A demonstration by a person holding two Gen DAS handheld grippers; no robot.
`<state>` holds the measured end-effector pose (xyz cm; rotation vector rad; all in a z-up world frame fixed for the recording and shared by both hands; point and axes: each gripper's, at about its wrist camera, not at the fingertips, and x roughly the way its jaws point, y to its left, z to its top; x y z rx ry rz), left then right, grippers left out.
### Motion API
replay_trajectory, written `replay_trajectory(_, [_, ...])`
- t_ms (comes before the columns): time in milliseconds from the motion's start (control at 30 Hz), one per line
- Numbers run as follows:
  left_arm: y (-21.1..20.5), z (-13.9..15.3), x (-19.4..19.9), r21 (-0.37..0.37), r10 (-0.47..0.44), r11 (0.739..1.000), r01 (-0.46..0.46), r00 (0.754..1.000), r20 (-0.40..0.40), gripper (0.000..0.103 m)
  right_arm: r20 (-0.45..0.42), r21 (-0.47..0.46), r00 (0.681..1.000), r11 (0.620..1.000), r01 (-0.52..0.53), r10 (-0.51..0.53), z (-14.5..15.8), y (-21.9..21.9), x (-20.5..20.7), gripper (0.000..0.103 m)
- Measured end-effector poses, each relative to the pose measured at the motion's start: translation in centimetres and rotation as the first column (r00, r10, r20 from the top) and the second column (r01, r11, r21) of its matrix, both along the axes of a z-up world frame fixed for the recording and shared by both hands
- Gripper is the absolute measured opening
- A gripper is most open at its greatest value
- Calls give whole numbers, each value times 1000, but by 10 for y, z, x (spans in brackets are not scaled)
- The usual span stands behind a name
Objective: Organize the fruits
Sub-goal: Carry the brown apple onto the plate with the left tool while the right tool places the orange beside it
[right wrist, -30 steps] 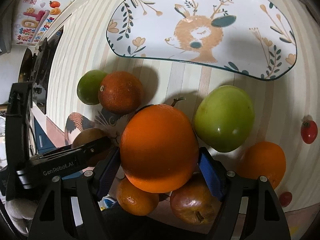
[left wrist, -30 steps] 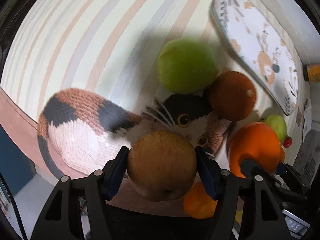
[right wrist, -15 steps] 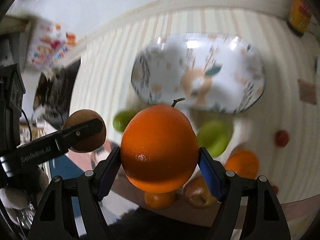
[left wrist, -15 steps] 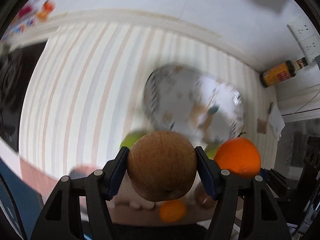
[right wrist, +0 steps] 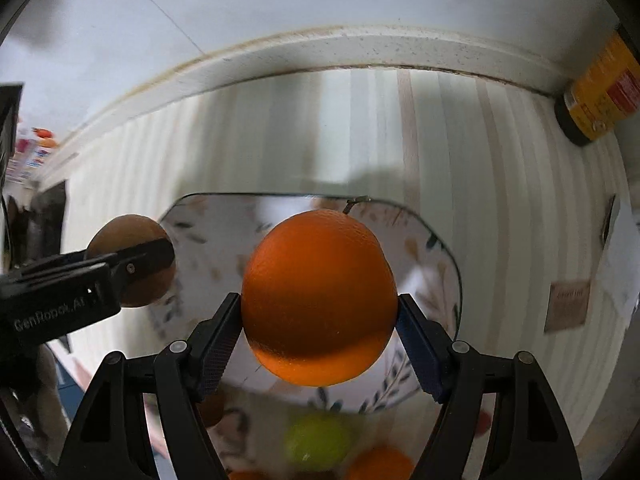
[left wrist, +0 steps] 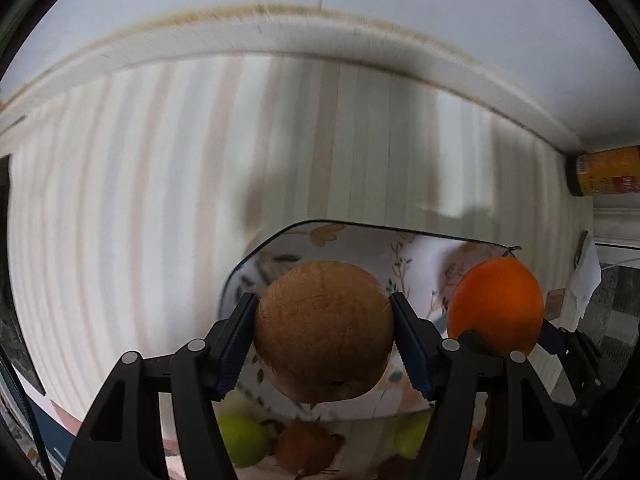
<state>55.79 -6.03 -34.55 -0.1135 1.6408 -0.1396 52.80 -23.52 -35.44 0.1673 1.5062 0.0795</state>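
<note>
- While both grippers point down over the striped worktop (left wrist: pixel 160 200), each carries one fruit above the plate (left wrist: pixel 360 236).
- Left gripper (left wrist: pixel 324 332): fingers (left wrist: pixel 236 340) clamped on brown fruit (left wrist: pixel 324 324), centre-bottom of left wrist view, over the plate's left part.
- Right gripper (right wrist: pixel 320 320): fingers (right wrist: pixel 218 340) clamped on orange (right wrist: pixel 320 300), stem up, centre of right wrist view, over the plate's middle.
- Orange also shows at right of left view; brown fruit at left of right view. The two are apart.
- Green fruit (right wrist: pixel 316 444) and more orange fruit, blurred, on the worktop at bottom of frame, below the plate.
- Yellow-labelled bottle (right wrist: pixel 600 92) upper right, by the wall edge.
</note>
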Motion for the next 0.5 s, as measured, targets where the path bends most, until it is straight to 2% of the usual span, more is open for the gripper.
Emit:
replay_trajectory(233, [-13,-22,7,6,-53,999,53,997,-48,64,-34,1,999,1000,2,-2,-14,-6,9,79])
replay_trajectory(500, [-15,-30,7,15,-45,999,46,996,-73,64,-84,25,996,1000,7,-5,-18,-4,16,80])
